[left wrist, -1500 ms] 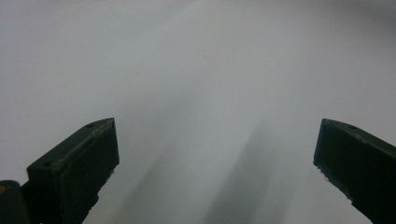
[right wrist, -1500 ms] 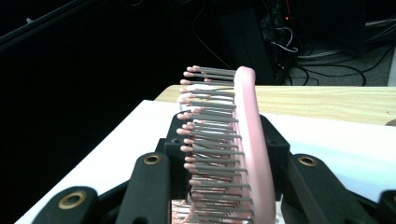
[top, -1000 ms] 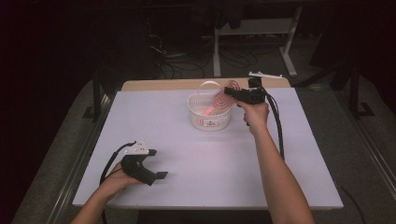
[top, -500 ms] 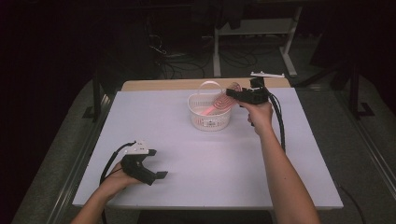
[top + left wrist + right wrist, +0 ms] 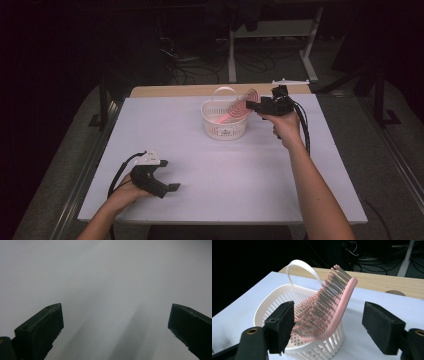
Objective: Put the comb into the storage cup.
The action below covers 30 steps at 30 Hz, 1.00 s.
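While the pink hairbrush (image 5: 329,305) leans in the white basket (image 5: 274,307), R claw (image 5: 328,326) has just been opening, brush between pads, untouched; L claw (image 5: 115,325) open over counter (image 5: 200,150).

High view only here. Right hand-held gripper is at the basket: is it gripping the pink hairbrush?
Observer: No. The right hand-held gripper has just been opening its jaws. The pink hairbrush stands between them, with one pad clear of its back.
Operator: Brush seated?
Observer: Lower end is inside the white basket, head above the rim, bristles toward the hoop handle.
Operator: Left one?
Observer: Left hand-held gripper is open, nothing between the jaws, bare table beneath.
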### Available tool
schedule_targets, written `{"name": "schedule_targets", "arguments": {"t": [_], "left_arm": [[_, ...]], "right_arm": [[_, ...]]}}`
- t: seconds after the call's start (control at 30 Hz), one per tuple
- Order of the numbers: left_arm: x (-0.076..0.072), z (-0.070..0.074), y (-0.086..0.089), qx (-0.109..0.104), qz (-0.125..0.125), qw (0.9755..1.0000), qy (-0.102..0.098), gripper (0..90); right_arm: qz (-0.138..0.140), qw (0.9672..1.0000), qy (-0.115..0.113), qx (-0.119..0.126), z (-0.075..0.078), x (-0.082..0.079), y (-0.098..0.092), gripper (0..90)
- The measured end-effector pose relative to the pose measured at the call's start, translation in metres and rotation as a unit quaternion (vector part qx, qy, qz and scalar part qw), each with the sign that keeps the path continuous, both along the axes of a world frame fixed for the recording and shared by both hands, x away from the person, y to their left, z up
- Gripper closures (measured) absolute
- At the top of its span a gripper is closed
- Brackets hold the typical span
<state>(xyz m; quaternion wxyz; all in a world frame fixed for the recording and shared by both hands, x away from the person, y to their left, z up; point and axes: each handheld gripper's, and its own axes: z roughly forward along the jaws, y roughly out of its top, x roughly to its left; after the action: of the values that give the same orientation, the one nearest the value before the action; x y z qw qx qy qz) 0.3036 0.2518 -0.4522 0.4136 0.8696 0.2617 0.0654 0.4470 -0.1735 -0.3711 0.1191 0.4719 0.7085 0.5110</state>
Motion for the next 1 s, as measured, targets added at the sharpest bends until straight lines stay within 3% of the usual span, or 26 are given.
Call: {"name": "schedule_targets", "arguments": {"t": [0.43, 1.0], "left_arm": [[0.000, 0.000, 0.003, -0.002, 0.001, 1.0000, -0.001, 0.0], [-0.001, 0.002, 0.008, -0.007, 0.007, 0.9999, -0.003, 0.0]], "right_arm": [[0.022, 0.9991, -0.021, -0.030, 0.003, -0.024, -0.011, 16.5], [0.059, 0.9944, -0.048, -0.073, -0.012, -0.061, -0.009, 2.5]]}}
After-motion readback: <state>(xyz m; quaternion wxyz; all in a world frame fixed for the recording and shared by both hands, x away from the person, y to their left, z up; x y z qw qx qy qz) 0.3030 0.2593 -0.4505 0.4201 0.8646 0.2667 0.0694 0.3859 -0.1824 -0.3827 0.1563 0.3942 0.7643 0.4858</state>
